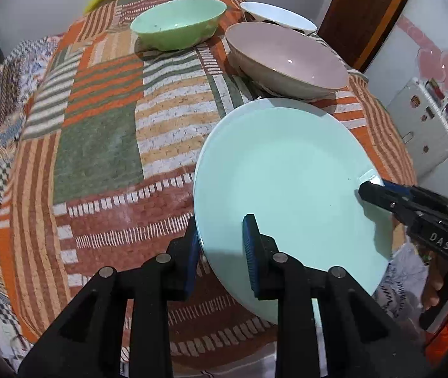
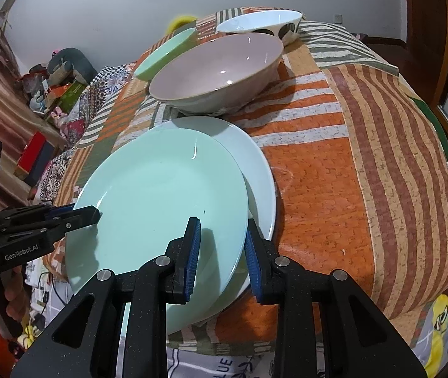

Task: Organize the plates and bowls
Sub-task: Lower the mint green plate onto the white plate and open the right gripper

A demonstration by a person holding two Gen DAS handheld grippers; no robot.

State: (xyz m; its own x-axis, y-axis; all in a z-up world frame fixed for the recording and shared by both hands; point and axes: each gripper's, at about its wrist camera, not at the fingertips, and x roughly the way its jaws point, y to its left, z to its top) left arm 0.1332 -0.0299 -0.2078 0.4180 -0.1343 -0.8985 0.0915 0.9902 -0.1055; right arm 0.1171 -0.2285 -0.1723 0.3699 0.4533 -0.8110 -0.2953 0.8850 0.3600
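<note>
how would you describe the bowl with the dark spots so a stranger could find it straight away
Start at the patchwork-covered table and look to its far end, past the pale green plate and the big pinkish bowl. Right behind that sits the spotted bowl: the only white one, with large dark spots on its outside.

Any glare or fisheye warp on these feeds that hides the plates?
Left wrist view: strong edge warp, dark corners; mint plate sharp, small glint by the right gripper. Right wrist view: the same bending; a short glare streak on the mint plate, highlights inside the pink bowl; white plate under it clearly visible.
</note>
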